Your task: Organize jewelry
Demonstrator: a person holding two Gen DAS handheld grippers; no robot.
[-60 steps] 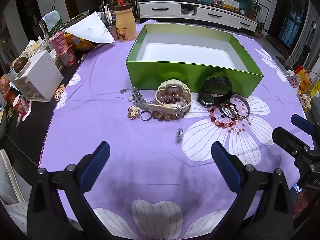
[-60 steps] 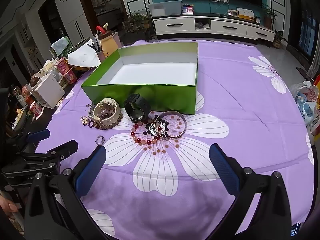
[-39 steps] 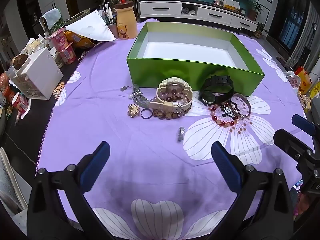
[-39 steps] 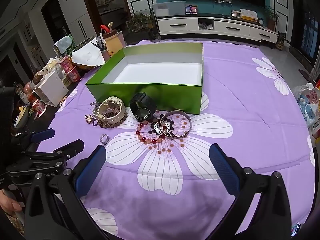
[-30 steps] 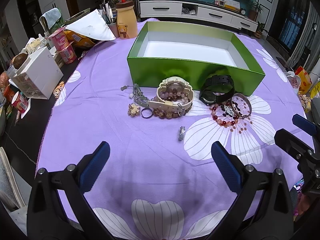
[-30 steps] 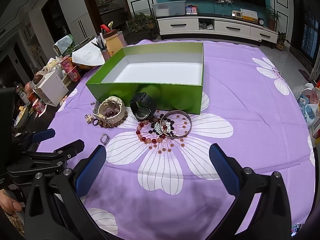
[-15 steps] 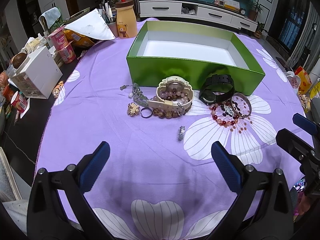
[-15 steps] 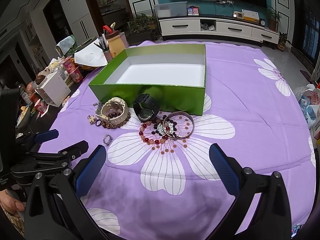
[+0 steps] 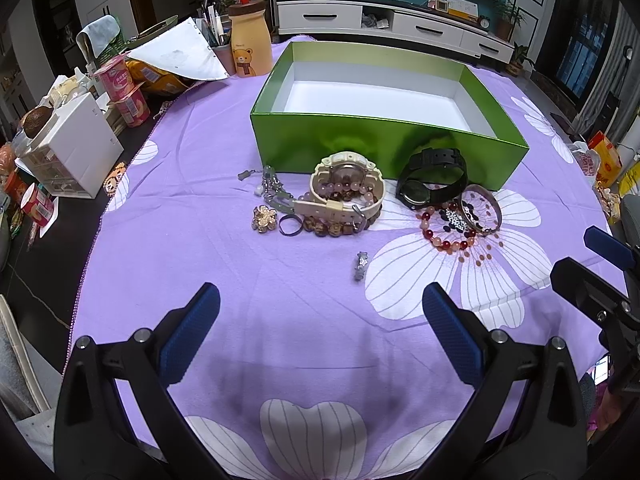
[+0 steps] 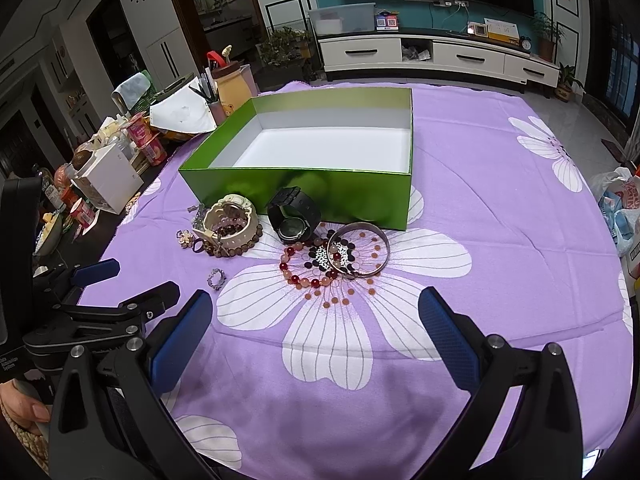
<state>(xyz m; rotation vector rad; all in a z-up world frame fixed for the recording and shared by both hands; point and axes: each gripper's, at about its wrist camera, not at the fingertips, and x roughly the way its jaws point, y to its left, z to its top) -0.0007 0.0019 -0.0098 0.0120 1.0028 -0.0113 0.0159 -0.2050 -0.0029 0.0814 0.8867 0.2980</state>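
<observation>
Two grippers sit low over my purple flowered tablecloth (image 9: 168, 248), both with jaws spread wide and nothing between them. My left gripper (image 9: 320, 320) faces the jewelry head-on; my right gripper (image 10: 316, 328) hangs beside it, angled in from the right. Only the right wrist view shows the left tool from the side, with a bit of the hand (image 10: 22, 408) on its grip at the lower left edge. The left wrist view catches just the right tool's blue fingertips (image 9: 608, 242) at its right edge.

Nearest me lies a small silver ring (image 9: 361, 265) on its own. Beyond it sit a gold flower brooch (image 9: 264, 218), a cream watch (image 9: 346, 188) ringed by brown beads, a black watch (image 9: 432, 180), a red bead bracelet (image 9: 444, 240) and a metal bangle (image 10: 358, 250) overlapping it. All rest on the cloth just in front of the open green box (image 9: 384, 140), whose white inside shows bare. Snack cups (image 9: 126, 96) stand far left.
</observation>
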